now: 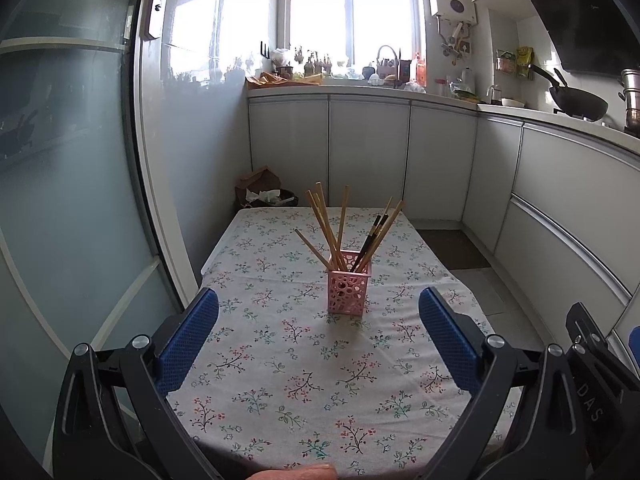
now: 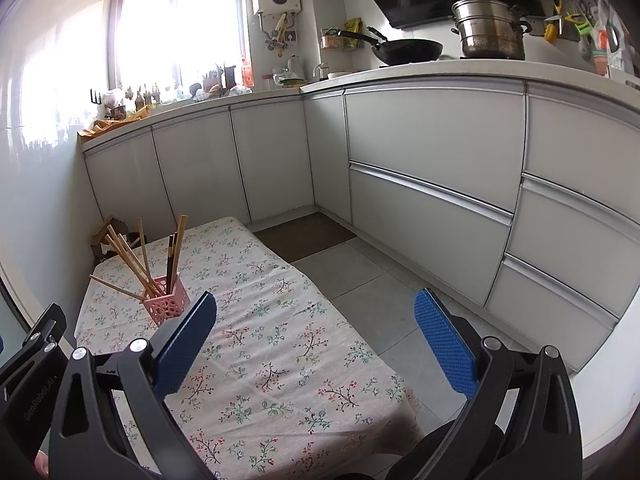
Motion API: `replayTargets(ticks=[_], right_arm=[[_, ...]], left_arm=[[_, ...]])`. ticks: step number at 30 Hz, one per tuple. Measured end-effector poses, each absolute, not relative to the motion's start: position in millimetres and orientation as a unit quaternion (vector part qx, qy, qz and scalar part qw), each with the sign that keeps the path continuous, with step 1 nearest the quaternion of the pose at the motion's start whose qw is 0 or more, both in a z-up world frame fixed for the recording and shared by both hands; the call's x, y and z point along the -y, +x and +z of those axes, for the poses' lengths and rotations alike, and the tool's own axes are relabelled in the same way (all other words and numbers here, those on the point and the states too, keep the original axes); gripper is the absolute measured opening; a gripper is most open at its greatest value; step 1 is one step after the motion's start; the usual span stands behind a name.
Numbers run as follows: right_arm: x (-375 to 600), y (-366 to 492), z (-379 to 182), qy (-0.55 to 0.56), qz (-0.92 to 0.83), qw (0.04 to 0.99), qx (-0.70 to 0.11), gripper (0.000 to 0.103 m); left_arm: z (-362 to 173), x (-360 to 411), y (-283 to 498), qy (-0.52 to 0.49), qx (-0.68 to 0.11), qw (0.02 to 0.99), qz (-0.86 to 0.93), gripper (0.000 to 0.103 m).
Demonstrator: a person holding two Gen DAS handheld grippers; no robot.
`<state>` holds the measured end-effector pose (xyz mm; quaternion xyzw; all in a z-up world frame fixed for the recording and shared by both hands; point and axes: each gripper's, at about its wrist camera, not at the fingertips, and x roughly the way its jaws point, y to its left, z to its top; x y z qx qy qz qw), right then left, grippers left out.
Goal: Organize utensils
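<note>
A pink perforated holder [image 1: 348, 289] stands upright on the floral tablecloth [image 1: 280, 380], holding several wooden chopsticks [image 1: 326, 224] and a few dark ones [image 1: 370, 242]. My left gripper [image 1: 319, 304] is open and empty, just short of the holder, its blue pads wide apart. In the right wrist view the holder [image 2: 167, 299] sits at the left, with chopsticks [image 2: 132, 258] fanning out. My right gripper [image 2: 316, 308] is open and empty, above the table's right edge, to the right of the holder.
Grey kitchen cabinets [image 2: 432, 184] run along the back and right. A wok [image 2: 408, 50] and steel pot [image 2: 490, 28] sit on the counter. A glass sliding door [image 1: 80, 200] stands at the left. A bin with paper [image 1: 266, 196] lies behind the table. Tiled floor [image 2: 360, 280] lies to the right.
</note>
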<state>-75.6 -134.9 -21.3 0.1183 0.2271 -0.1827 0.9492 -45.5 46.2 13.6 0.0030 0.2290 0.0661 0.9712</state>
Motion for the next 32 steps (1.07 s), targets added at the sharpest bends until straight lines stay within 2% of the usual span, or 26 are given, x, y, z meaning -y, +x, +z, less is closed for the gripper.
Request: replayTargets(ticks=[20, 32], right_arm=[[140.1, -75.3, -22.3, 0.119, -0.184, 0.949, -0.228, 0.097], [141.2, -74.5, -23.6, 0.121, -0.183, 0.948, -0.231, 0.097]], left_arm=[[12.9, -42.3, -50.8, 0.018, -0.204, 0.976, 0.069, 0.095], [13.1, -43.2, -47.5, 0.019, -0.223, 0.972, 0.067, 0.096]])
